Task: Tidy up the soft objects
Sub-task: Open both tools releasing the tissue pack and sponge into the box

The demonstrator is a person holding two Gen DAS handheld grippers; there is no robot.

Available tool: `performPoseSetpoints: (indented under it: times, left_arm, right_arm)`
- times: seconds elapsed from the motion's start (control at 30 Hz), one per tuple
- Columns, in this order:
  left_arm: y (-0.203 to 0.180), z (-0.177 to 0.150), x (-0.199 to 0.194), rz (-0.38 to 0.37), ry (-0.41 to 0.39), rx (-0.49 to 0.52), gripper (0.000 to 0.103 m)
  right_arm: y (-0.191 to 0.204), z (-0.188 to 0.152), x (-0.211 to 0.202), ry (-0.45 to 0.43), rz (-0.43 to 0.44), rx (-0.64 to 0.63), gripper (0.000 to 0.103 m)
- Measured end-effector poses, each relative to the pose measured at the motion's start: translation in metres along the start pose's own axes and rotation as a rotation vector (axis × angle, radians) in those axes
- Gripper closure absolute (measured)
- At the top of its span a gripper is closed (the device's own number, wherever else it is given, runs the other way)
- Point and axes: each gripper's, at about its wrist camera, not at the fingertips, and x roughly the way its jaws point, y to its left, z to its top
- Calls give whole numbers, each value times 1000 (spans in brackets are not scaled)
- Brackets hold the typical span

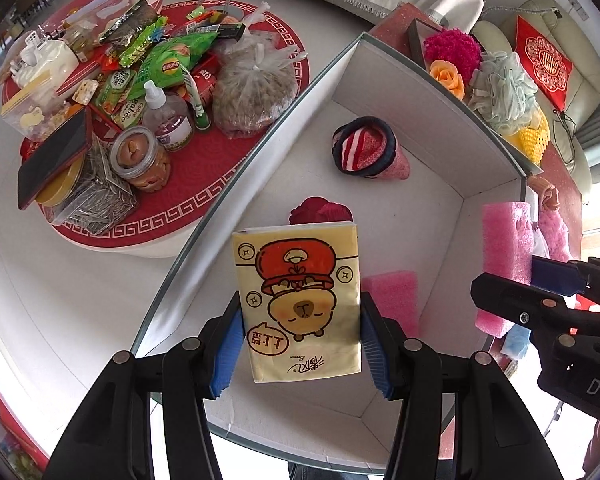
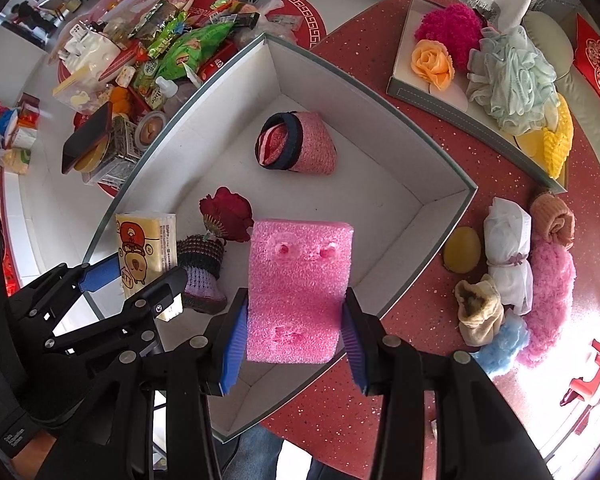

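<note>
My left gripper (image 1: 300, 340) is shut on a yellow tissue pack (image 1: 300, 304) with a cartoon bear, held above the white box (image 1: 400, 80). My right gripper (image 2: 294, 336) is shut on a pink foam block (image 2: 296, 288), held over the box's near corner (image 2: 440, 208). The right gripper and the foam (image 1: 508, 264) also show at the right of the left wrist view. The left gripper and the tissue pack (image 2: 146, 248) show at the left of the right wrist view. Inside the box lie a rolled pink sock (image 2: 300, 144), a red fabric flower (image 2: 228, 212) and a purple knit piece (image 2: 202, 276).
A round red tray (image 1: 204, 184) piled with snacks, jars and bottles stands left of the box. A second tray (image 2: 420, 80) at the back right holds pompoms, a fabric rose and a bath puff. Several soft items (image 2: 512, 272) lie on the red table right of the box.
</note>
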Motion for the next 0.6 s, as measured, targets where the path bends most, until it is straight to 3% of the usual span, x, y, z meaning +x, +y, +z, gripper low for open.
performPoseSetpoints:
  times: [0.17,0.23,0.3,0.33,0.37,0.47,0.5,0.6]
  left_arm:
    - [-2,1,3,-9,8,8,48]
    - [-4,1,3,-3,9,19,42]
    - [-4,1,5,-13,26,8,0]
    - [-4,1,5,-35,34,1,0]
    - [-3,0,5,-65,41,-5,0]
    - [-5,-1,3,-54,33,-4,0]
    - [-6,-1,3,-39,43,-1,0]
    - [-9,-3,6,-50,89,-12,0]
  right_arm:
    - [0,3,6,13,-10,3,56]
    - [0,4,7,16,-17,1,55]
    - [0,6,7,20,-20,-2,45]
    - [0,6,8,24,-17,-3,25]
    - [-1,7,8,24,-10,-2,11]
    - [-2,5,4,-15,28,6,6]
    - [-2,5,4,-14,32,1,2]
    - [-2,1,1,-34,25,-20,0]
